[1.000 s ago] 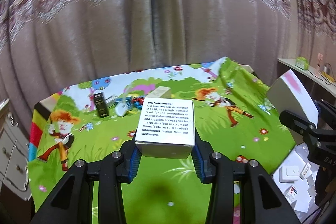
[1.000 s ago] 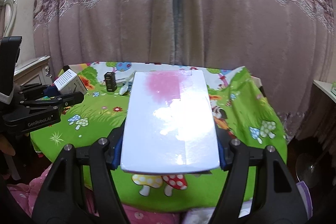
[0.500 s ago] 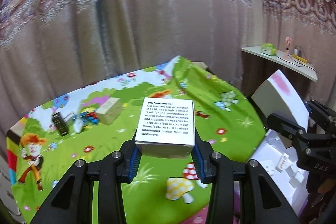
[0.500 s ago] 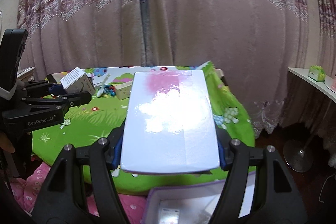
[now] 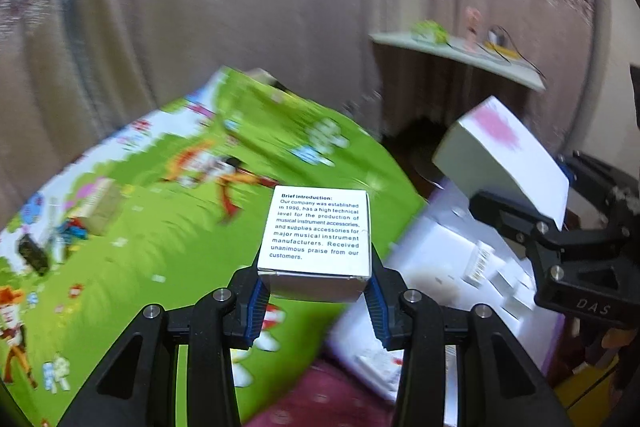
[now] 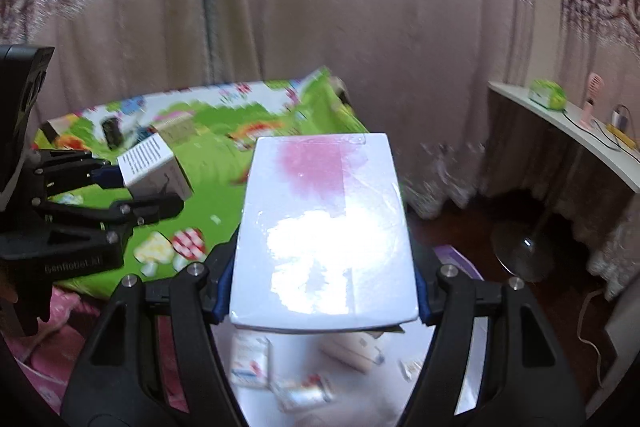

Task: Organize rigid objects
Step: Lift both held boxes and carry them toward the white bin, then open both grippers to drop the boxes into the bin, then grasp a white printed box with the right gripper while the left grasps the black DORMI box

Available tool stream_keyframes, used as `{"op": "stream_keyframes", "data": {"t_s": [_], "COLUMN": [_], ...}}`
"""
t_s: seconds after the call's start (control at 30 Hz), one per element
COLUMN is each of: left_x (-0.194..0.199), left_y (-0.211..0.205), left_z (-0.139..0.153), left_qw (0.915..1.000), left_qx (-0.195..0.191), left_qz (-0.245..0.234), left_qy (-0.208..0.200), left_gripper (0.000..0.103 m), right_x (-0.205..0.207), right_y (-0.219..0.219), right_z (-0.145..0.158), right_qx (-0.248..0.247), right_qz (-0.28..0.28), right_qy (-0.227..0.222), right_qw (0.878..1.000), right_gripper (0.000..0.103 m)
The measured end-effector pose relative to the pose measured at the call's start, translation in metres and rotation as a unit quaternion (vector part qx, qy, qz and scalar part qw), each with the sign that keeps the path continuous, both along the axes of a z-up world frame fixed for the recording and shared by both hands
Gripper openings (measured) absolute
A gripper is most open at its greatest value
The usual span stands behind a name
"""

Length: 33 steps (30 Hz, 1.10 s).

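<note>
A small white box (image 5: 316, 231) printed with blue text sits between the blue pads of my left gripper (image 5: 316, 291), which is shut on it. In the right wrist view that box (image 6: 154, 163) and the left gripper (image 6: 132, 187) hang at the left, over the table's edge. My right gripper (image 6: 322, 291) is shut on a wide flat white box (image 6: 324, 227) with a pink blotch. The same flat box (image 5: 504, 155) shows at the right of the left wrist view. Below both grippers lies a white bin (image 6: 360, 387) holding several small packets.
The table under a green cartoon cloth (image 5: 160, 227) carries a black box (image 5: 34, 255) and a beige box (image 5: 100, 203) at its far left. A white shelf (image 6: 580, 131) with small items runs along the right. A fan base (image 6: 524, 251) stands on the dark floor; curtains hang behind.
Both grippers have swung rightward off the table top and slightly down, and the white bin now shows beneath them. Each box stays held as before.
</note>
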<state>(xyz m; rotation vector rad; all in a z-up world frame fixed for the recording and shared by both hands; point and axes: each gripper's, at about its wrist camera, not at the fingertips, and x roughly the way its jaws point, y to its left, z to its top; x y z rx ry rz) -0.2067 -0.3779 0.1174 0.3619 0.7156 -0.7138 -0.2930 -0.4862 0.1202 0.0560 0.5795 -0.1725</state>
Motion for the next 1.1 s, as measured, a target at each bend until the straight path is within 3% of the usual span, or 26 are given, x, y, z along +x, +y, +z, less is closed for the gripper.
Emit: {"op": "stream_keyframes", "data": {"t_s": [0.23, 0.37, 0.47, 0.53, 0.63, 0.7, 0.77, 0.87, 1.0, 1.1], "left_x": [-0.029, -0.027, -0.014, 0.004, 0.041, 0.070, 0.092, 0.121, 0.157, 0.177], "left_y": [-0.042, -0.039, -0.016, 0.009, 0.061, 0.108, 0.150, 0.220, 0.310, 0.365], "left_z": [-0.031, -0.044, -0.047, -0.048, -0.053, -0.060, -0.068, -0.076, -0.084, -0.094], "left_qw": [0.9930, 0.9854, 0.9886, 0.9938, 0.9974, 0.9942, 0.9872, 0.9695, 0.9333, 0.9039], "left_qx": [-0.011, -0.030, -0.041, -0.045, -0.047, -0.038, -0.022, 0.005, 0.028, 0.030], "left_qz": [-0.107, -0.137, -0.115, -0.073, 0.014, 0.093, 0.157, 0.245, 0.357, 0.426], "left_qy": [0.049, 0.097, 0.088, 0.070, 0.052, 0.038, 0.018, -0.009, -0.029, -0.010], "left_gripper": [0.044, 0.062, 0.066, 0.068, 0.069, 0.069, 0.069, 0.069, 0.075, 0.076], "right_x": [-0.027, -0.029, -0.018, -0.004, 0.032, 0.064, 0.099, 0.153, 0.235, 0.305], "right_y": [-0.031, -0.046, -0.044, -0.032, 0.004, 0.037, 0.067, 0.112, 0.163, 0.191], "right_z": [-0.030, -0.047, -0.046, -0.041, -0.035, -0.035, -0.040, -0.048, -0.058, -0.062], "right_qx": [-0.014, 0.007, 0.033, 0.037, 0.031, 0.027, 0.024, 0.033, 0.076, 0.130], "right_qz": [-0.054, -0.087, -0.089, -0.075, -0.026, 0.024, 0.071, 0.131, 0.179, 0.163], "right_qy": [0.082, 0.133, 0.129, 0.121, 0.114, 0.112, 0.119, 0.124, 0.134, 0.134], "right_qw": [0.995, 0.987, 0.987, 0.989, 0.993, 0.993, 0.990, 0.983, 0.972, 0.969], "right_gripper": [0.070, 0.082, 0.083, 0.083, 0.085, 0.085, 0.085, 0.085, 0.086, 0.086]}}
